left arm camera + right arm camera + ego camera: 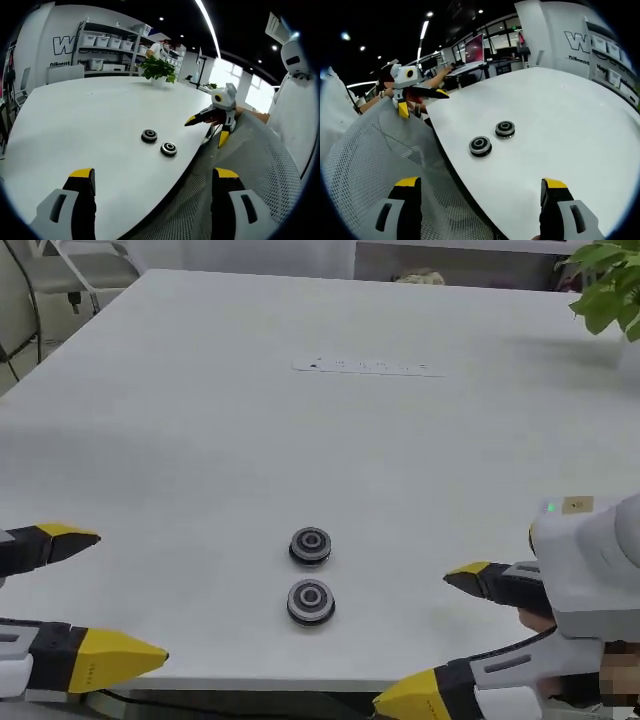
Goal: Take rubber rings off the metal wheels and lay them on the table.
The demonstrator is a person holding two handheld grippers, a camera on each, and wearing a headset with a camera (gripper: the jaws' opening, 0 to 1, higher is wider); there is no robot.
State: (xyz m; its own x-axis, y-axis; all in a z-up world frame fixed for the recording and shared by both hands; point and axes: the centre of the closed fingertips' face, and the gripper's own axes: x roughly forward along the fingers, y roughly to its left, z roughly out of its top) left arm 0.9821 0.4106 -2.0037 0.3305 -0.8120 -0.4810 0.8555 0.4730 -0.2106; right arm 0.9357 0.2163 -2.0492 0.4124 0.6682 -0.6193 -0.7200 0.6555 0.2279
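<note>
- Two small round metal wheels (310,546), black rubber rings (293,605) not yet removed, lie flat near the white table (300,420) front edge
- Left yellow-tipped gripper (130,595) and right yellow-tipped gripper (412,640): jaws spread, empty, flanking the wheels, apparently staged for approach

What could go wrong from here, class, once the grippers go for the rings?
1. The near wheel lies close to the table edge; a nudge might push it off.
2. The wheels lie close together, so the wide-open left gripper or right gripper may bump the far wheel.
</note>
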